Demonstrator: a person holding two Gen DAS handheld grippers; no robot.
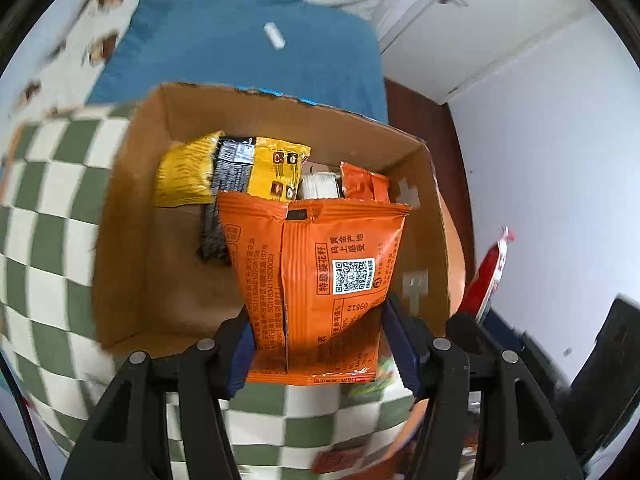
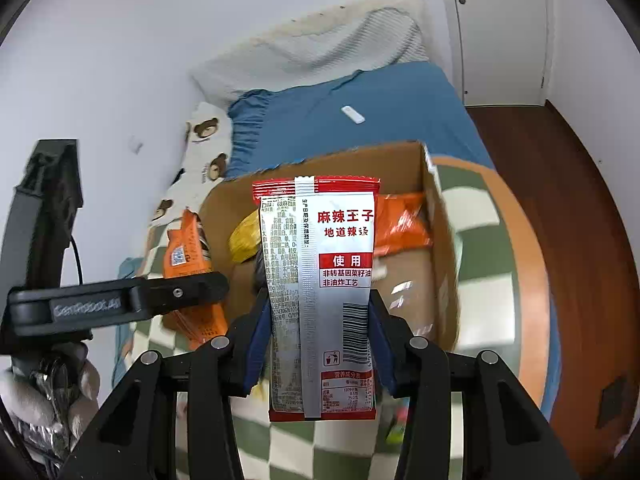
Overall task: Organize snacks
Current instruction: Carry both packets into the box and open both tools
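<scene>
My left gripper [image 1: 320, 336] is shut on an orange snack packet [image 1: 328, 280] with a QR code, hanging over the near side of an open cardboard box [image 1: 132, 240]. A yellow packet [image 1: 188, 176], a black one, a white one and another orange packet [image 1: 364, 184] lie in the box. My right gripper [image 2: 320, 320] is shut on a silver and red packet [image 2: 336, 264], held upright in front of the same box [image 2: 440, 248]. In the right wrist view the left gripper's black finger [image 2: 192, 286] and its orange packet [image 2: 188, 256] show at the left.
The box stands on a green and white checked cloth [image 1: 52, 232] on a bed with a blue sheet [image 2: 360, 96]. A small white object [image 2: 353, 115] lies on the sheet. More packets [image 1: 340, 460] lie on the cloth near me. Dark wood floor [image 2: 560, 160] and a white door are at the right.
</scene>
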